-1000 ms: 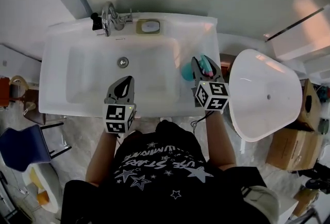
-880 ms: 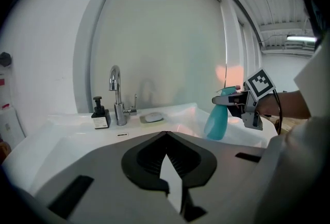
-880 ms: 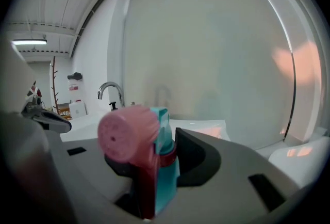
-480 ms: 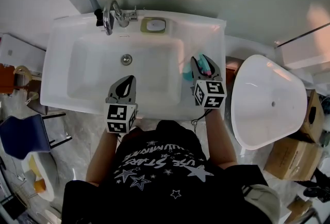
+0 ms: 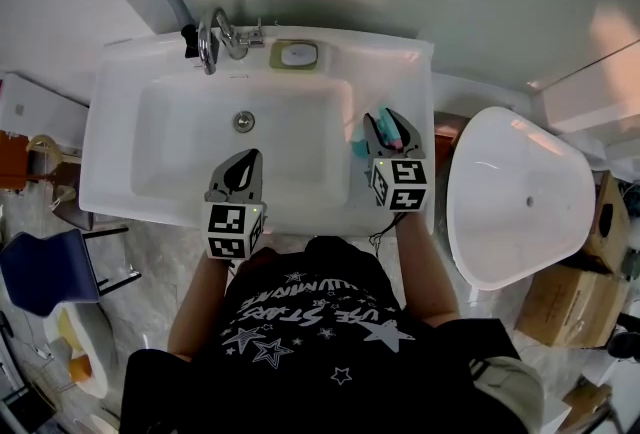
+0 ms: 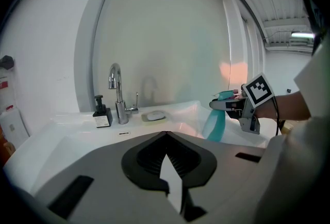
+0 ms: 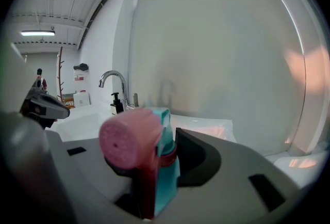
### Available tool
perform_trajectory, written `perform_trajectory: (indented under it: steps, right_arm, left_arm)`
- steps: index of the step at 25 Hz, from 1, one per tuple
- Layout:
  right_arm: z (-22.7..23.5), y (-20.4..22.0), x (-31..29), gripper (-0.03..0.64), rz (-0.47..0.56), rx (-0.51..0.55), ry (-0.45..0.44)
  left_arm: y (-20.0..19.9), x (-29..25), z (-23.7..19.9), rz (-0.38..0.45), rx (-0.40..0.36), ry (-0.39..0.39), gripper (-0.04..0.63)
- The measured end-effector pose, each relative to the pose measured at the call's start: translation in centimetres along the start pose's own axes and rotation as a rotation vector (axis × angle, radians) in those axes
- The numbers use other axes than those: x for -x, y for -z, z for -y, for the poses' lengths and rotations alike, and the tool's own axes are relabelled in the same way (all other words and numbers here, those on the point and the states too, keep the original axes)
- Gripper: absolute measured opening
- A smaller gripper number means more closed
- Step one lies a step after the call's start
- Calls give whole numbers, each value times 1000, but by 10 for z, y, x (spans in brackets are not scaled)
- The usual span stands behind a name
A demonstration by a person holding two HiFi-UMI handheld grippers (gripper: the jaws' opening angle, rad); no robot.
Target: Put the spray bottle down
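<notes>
The spray bottle (image 5: 360,144) is teal with a pink nozzle and a red trigger. It stands upright over the right rim of the white sink (image 5: 110,122), and my right gripper (image 5: 391,119) is shut on its neck. In the right gripper view the pink nozzle (image 7: 129,138) fills the space between the jaws. In the left gripper view the bottle (image 6: 213,124) hangs under the right gripper (image 6: 232,107), its base hidden, so I cannot tell if it touches the rim. My left gripper (image 5: 241,158) is shut and empty over the basin's front edge.
A chrome faucet (image 5: 212,34), a black soap dispenser (image 5: 188,38) and a soap dish (image 5: 296,53) line the sink's back edge. A white tub (image 5: 515,187) stands to the right of the sink, cardboard boxes (image 5: 565,297) beyond it. A blue chair (image 5: 40,267) is at the lower left.
The right gripper has sunk a little with the spray bottle toward the sink's right rim. The left gripper has stayed in place.
</notes>
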State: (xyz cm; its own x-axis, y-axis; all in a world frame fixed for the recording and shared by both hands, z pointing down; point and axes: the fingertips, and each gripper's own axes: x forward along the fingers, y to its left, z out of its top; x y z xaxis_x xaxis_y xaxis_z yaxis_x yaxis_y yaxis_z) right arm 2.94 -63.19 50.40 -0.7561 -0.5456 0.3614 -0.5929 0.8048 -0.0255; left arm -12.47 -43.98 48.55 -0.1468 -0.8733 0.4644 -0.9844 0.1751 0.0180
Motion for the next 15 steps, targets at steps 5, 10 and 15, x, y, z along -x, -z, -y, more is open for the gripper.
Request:
perform_trajectory:
  steps: [5,10,15]
  right_arm:
    - [1,3,-2,209,-39,-6,4]
    - [1,3,8,277,-52,-23,37]
    - [-1,2,25,295,-48,-26,98]
  left_arm:
    - [-3,-3,1,10,-9,30,15]
    - [-8,-1,-3,22,-13,60,15]
    - [-10,3,-9,33,-25,102,15]
